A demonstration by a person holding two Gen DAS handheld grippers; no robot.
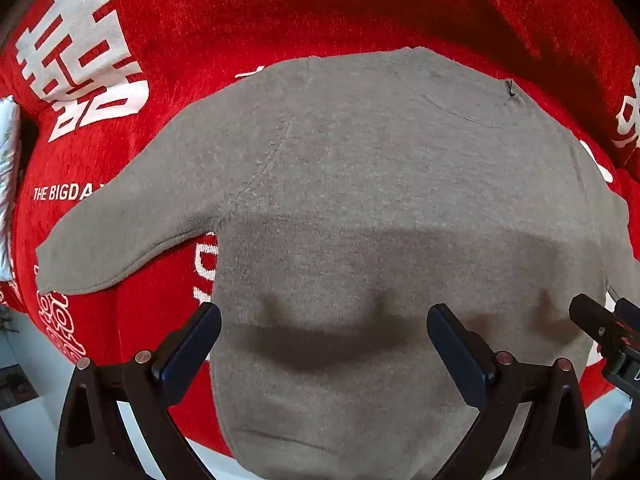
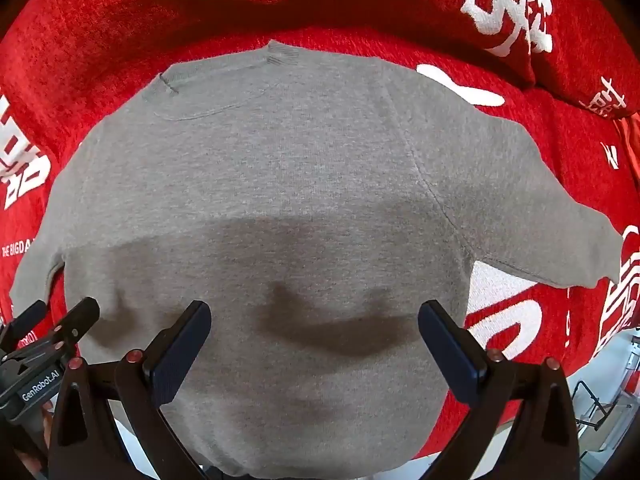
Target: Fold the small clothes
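We hold both tools point-down over a small grey sweater (image 1: 360, 200) laid flat and face-up on a red blanket (image 1: 240, 12) printed with white characters. The left tool (image 1: 324, 332) hangs released, its dark fingers (image 1: 192, 344) spread wide with nothing between them but the knit below; the right tool (image 2: 314, 330) hangs just beside it, equally released and empty. Neither appears to touch the cloth, and their shadows fall across the lower body of the garment.

The sweater lies beneath and ahead of both tools, its neckline (image 2: 224, 80) at the far end, one sleeve (image 1: 132, 224) spread outward from the left tool and the other sleeve (image 2: 532, 208) spread outward from the right. We judge it has been smoothed out this way so that each sleeve can be picked up and turned inward over the body (folding has not yet begun).

Little stands in the way. Beyond the left sleeve, at the edge of the left tool's view, sits a pale folded item (image 1: 9, 184) we cannot identify. Past the blanket's near edge we glimpse a light floor and what may be a metal rack (image 2: 600, 404), well apart from the work.
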